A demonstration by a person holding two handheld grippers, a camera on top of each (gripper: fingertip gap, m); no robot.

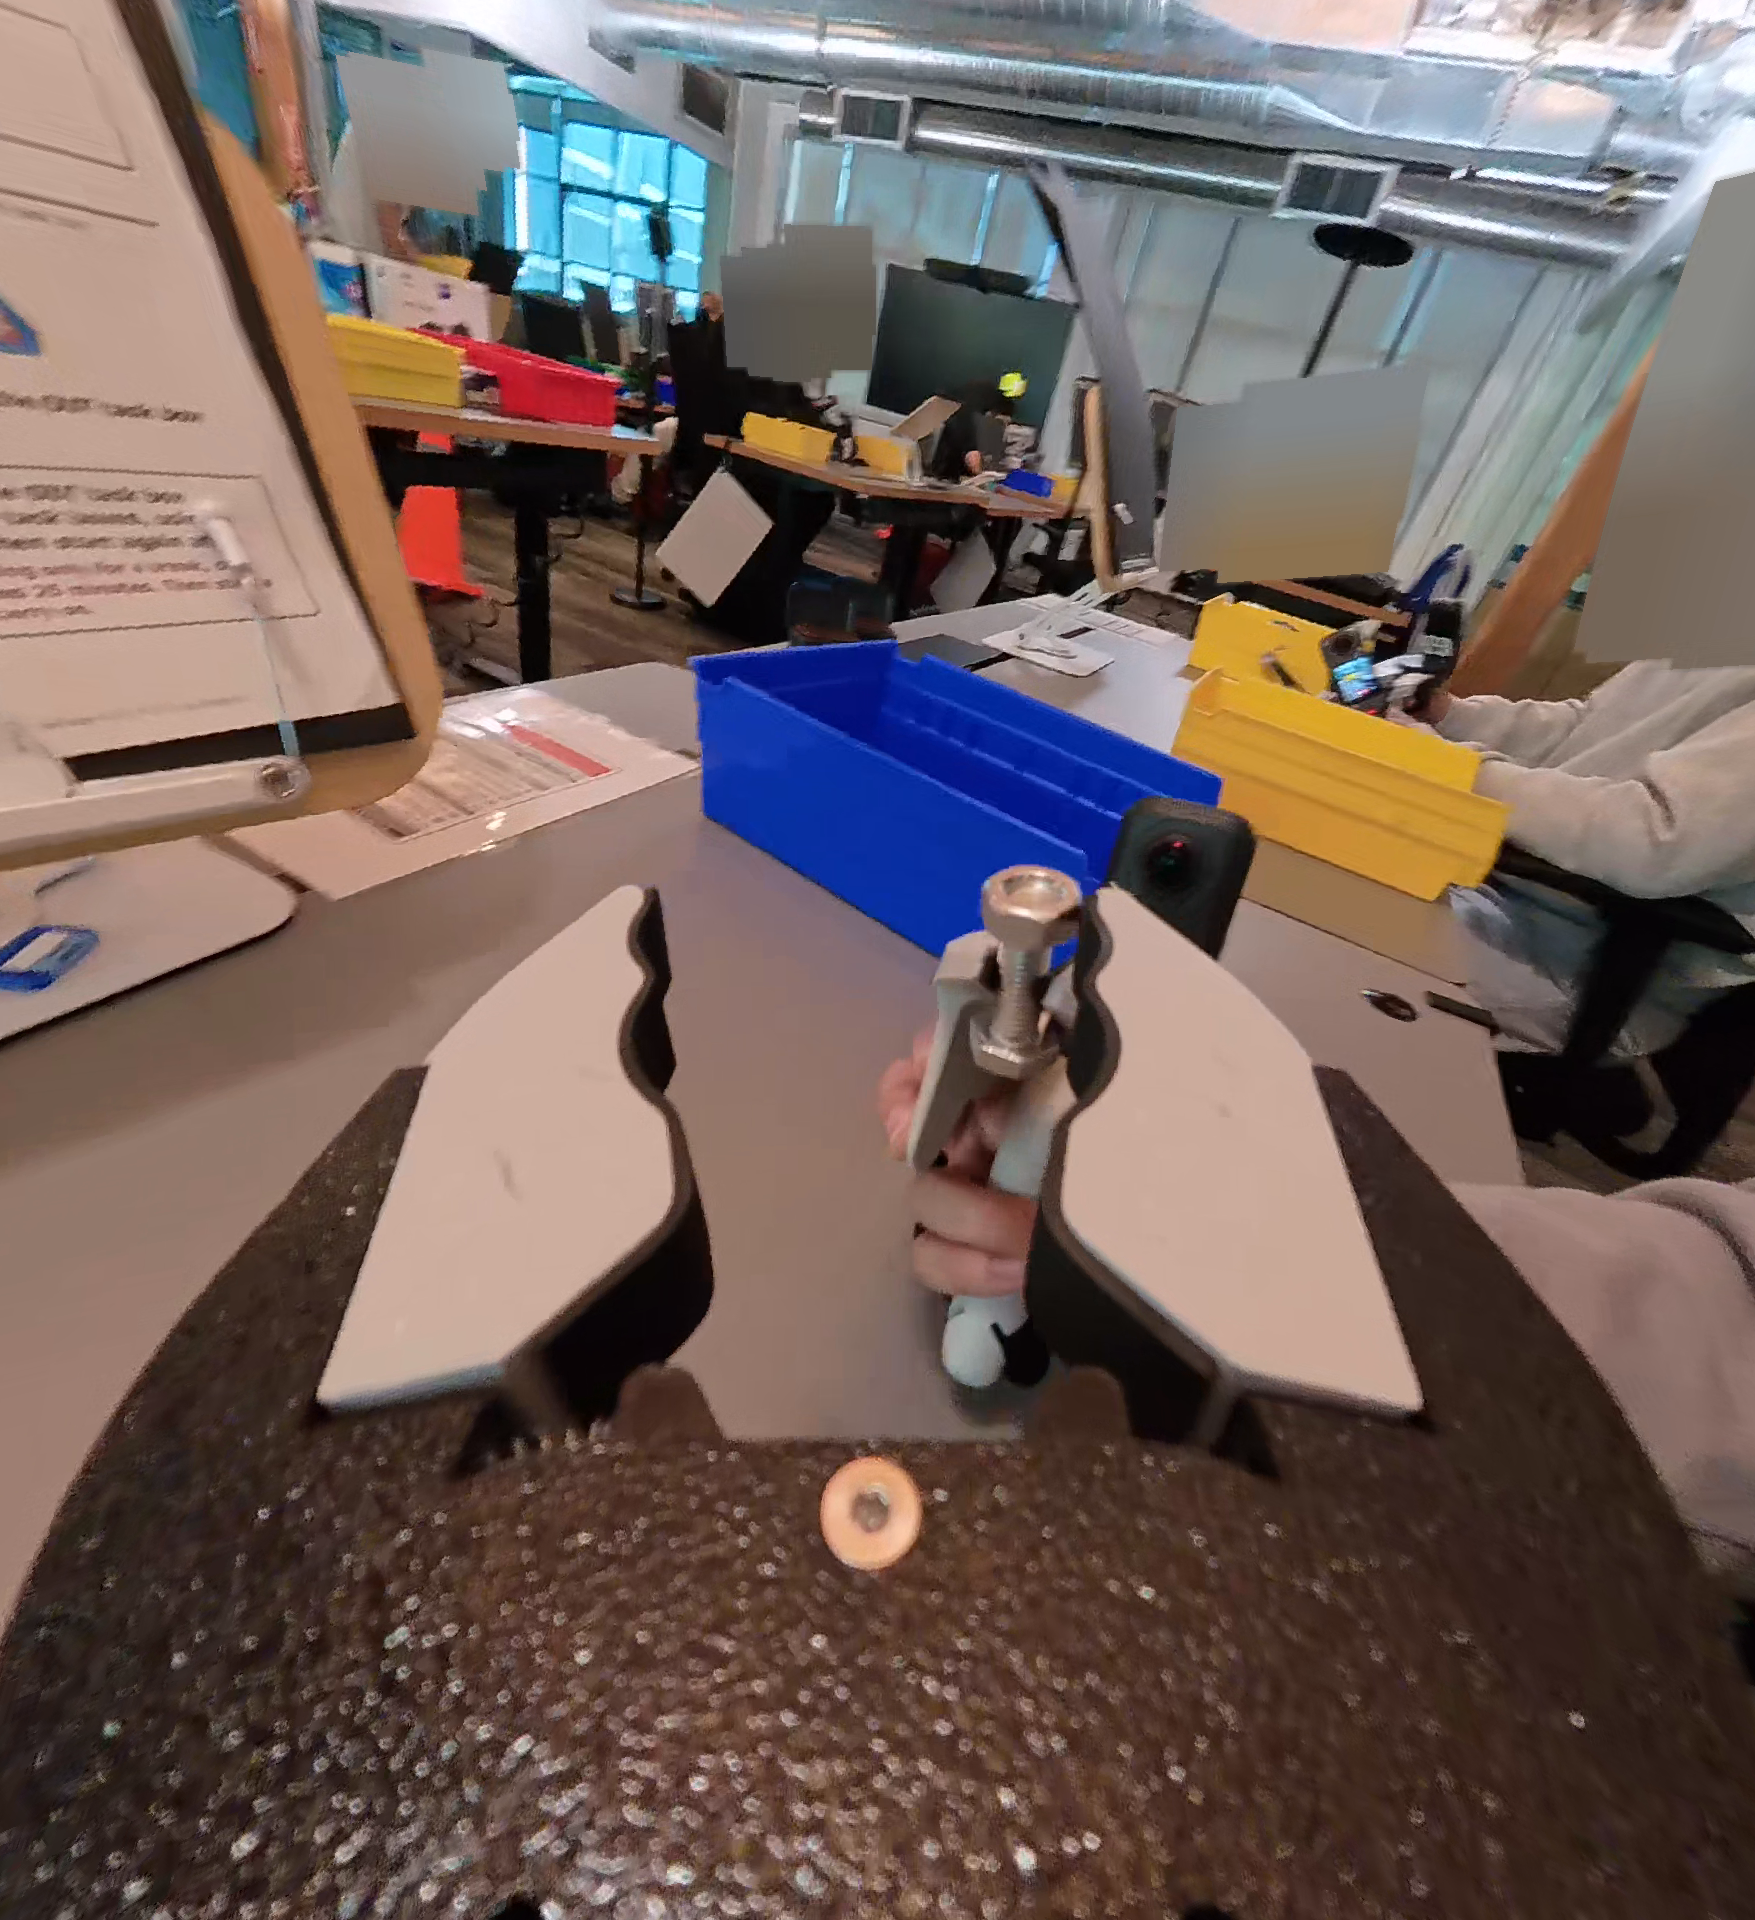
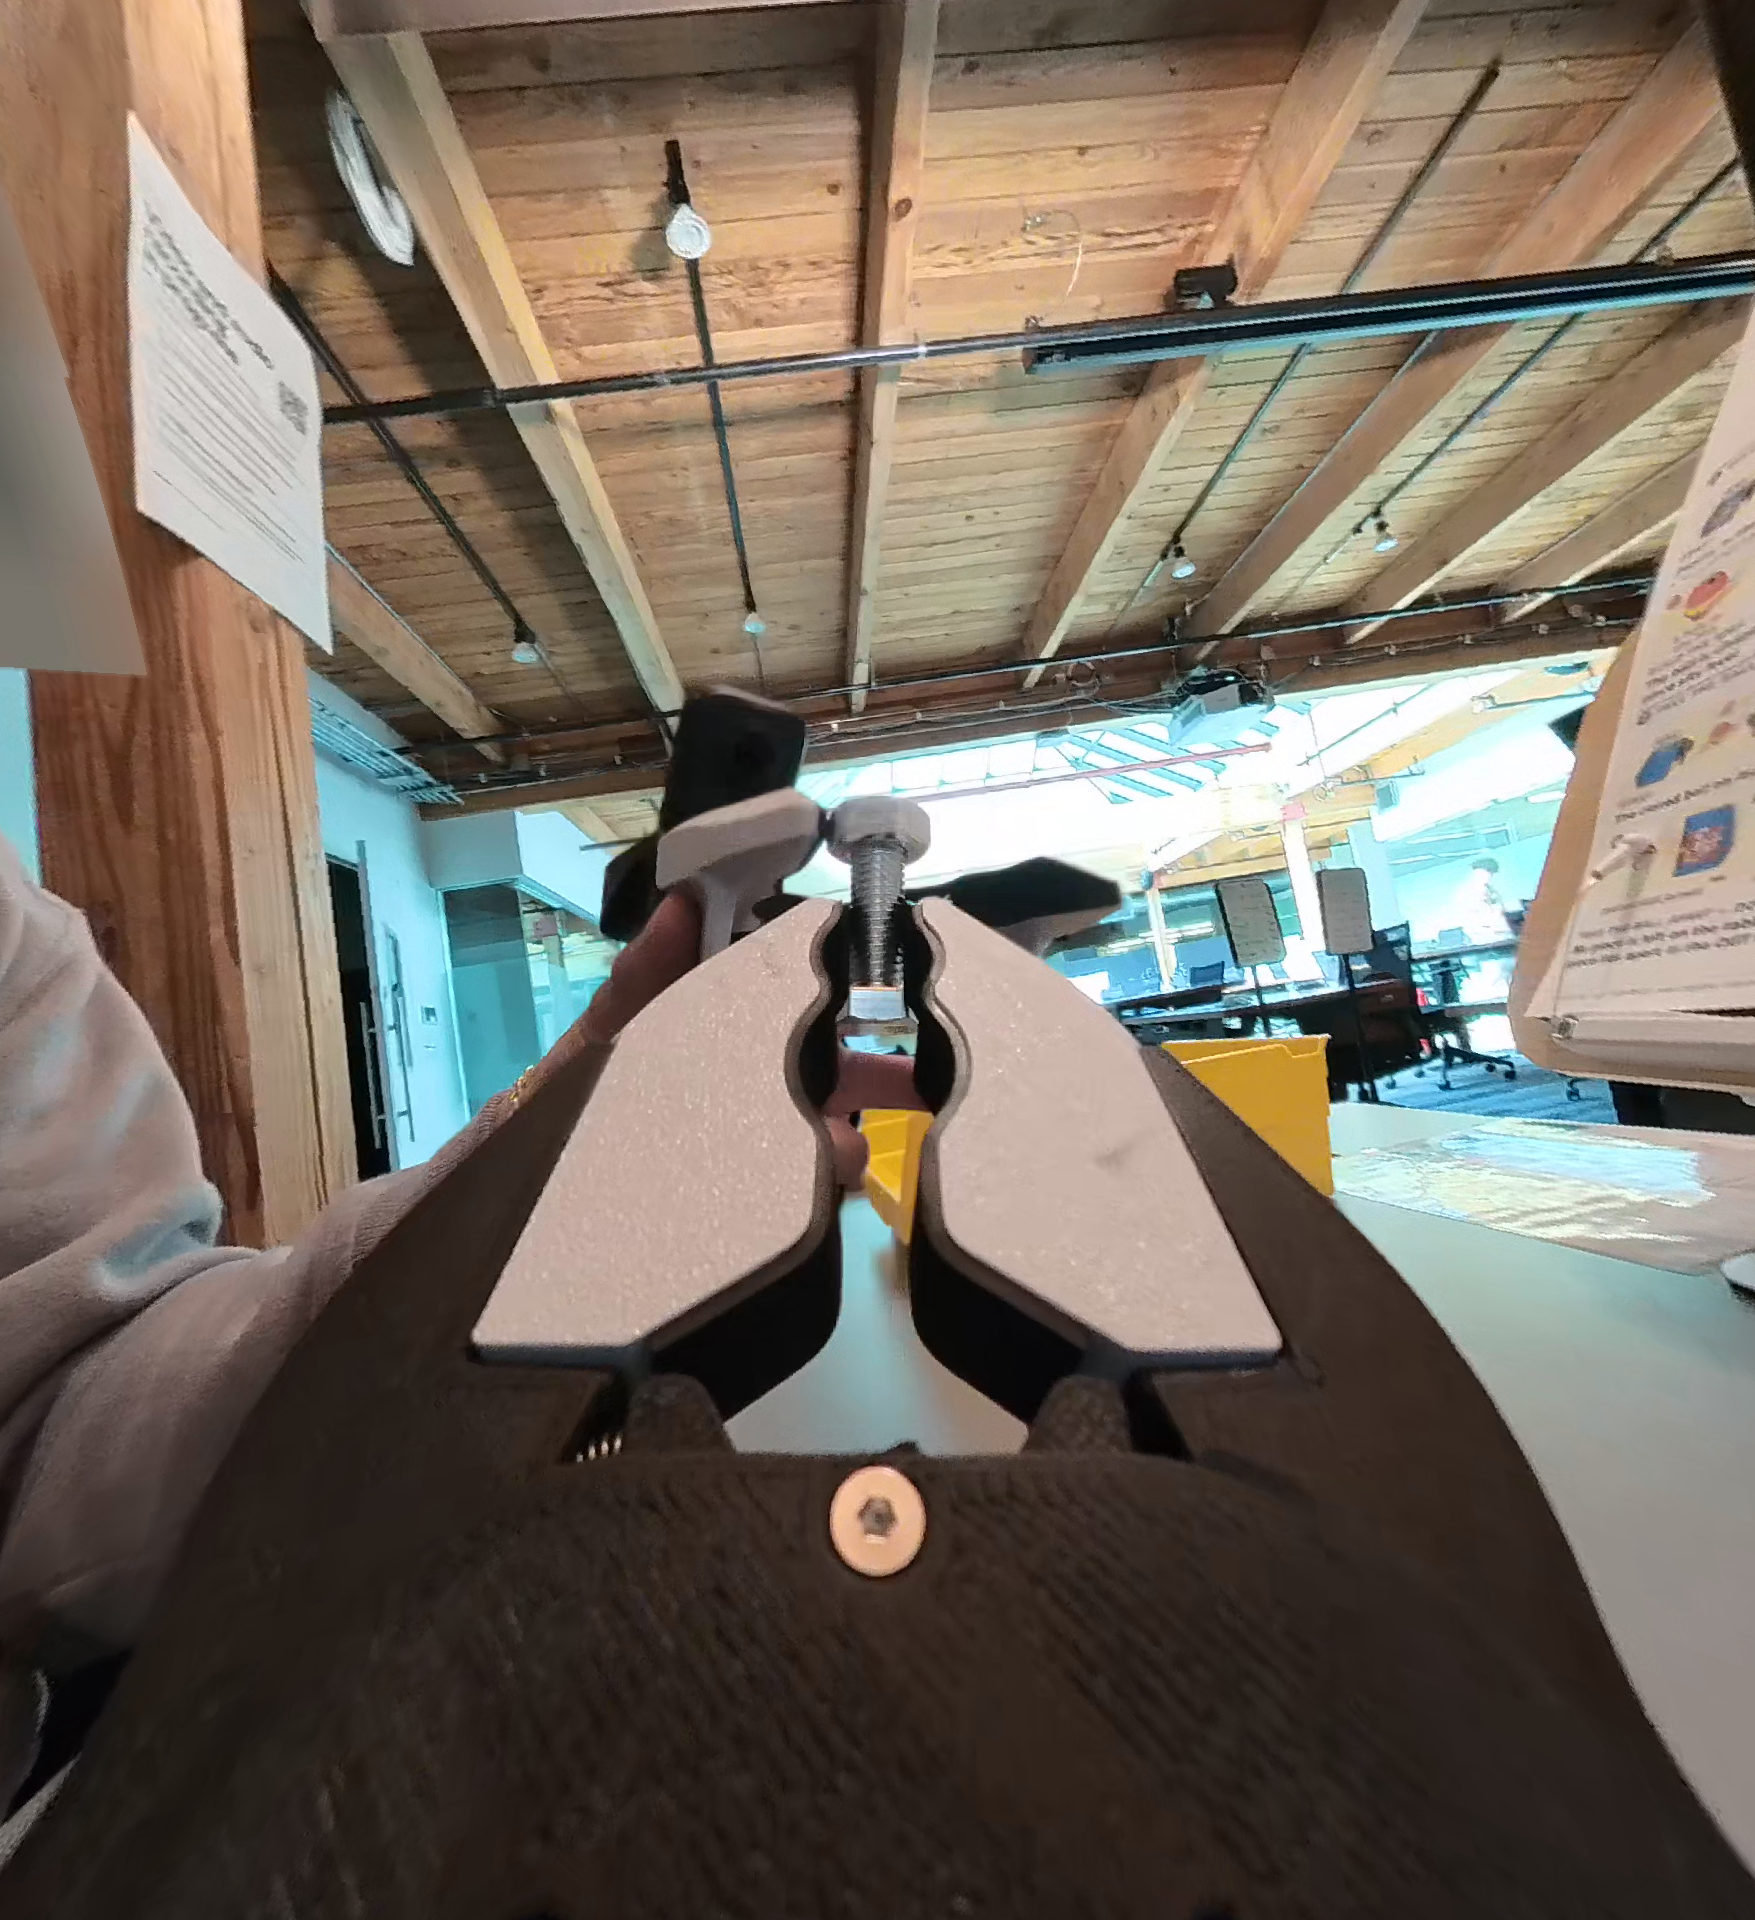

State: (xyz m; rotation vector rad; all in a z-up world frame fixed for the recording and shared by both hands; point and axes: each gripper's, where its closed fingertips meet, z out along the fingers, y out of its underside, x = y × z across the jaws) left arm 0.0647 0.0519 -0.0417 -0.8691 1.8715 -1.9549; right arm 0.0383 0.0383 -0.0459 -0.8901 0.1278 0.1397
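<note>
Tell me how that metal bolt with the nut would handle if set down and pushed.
The bolt looks like solid steel: likely rigid and heavy for its size. Its round threaded shank would probably roll in an arc. The right gripper clamps the threads, which likely resist slipping.

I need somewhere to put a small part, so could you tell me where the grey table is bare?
The grey table is bare between the blue bin and the left gripper, leftward to the white stand base. It is crowded right of the bin: black camera, yellow bin, a seated person's arm.
</note>
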